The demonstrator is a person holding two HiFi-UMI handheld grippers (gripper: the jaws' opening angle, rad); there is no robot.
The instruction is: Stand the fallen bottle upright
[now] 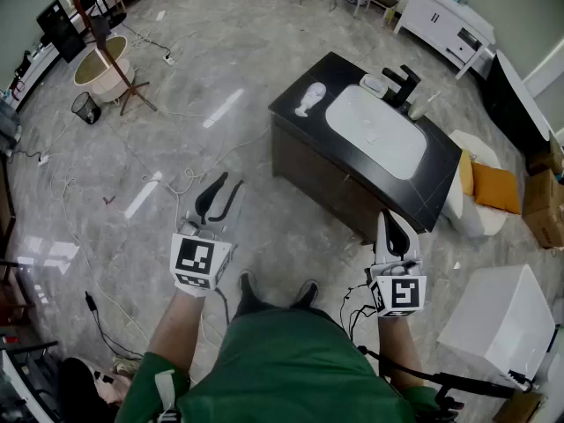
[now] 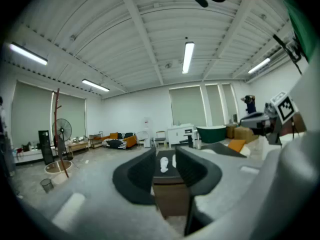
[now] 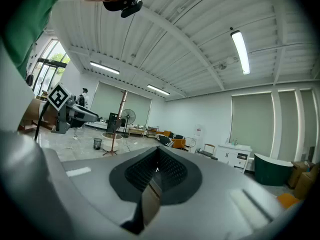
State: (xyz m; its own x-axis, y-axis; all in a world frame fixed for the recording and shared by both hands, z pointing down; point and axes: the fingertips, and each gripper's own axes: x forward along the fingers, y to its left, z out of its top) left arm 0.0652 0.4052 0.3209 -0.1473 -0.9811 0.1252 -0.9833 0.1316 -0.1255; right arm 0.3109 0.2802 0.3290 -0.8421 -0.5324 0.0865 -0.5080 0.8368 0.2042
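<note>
The fallen bottle (image 1: 308, 100) is white and lies on its side at the left end of a black vanity counter (image 1: 304, 135), beside the white sink basin (image 1: 374, 130). My left gripper (image 1: 227, 183) hangs over the floor well short of the counter, open, with nothing between its fingers. In the left gripper view the bottle (image 2: 164, 165) shows far off through the gap of the left gripper (image 2: 165, 156). My right gripper (image 1: 389, 218) is shut and empty, near the counter's front right corner. In the right gripper view the right gripper (image 3: 157, 168) has its pads pressed together.
A black faucet (image 1: 401, 85) stands behind the basin. Cables (image 1: 189, 179) trail over the grey floor. A coat stand (image 1: 110, 55) and a round tub (image 1: 101, 69) are at far left. A white box (image 1: 502, 320) and an orange cushion (image 1: 493, 188) sit to the right.
</note>
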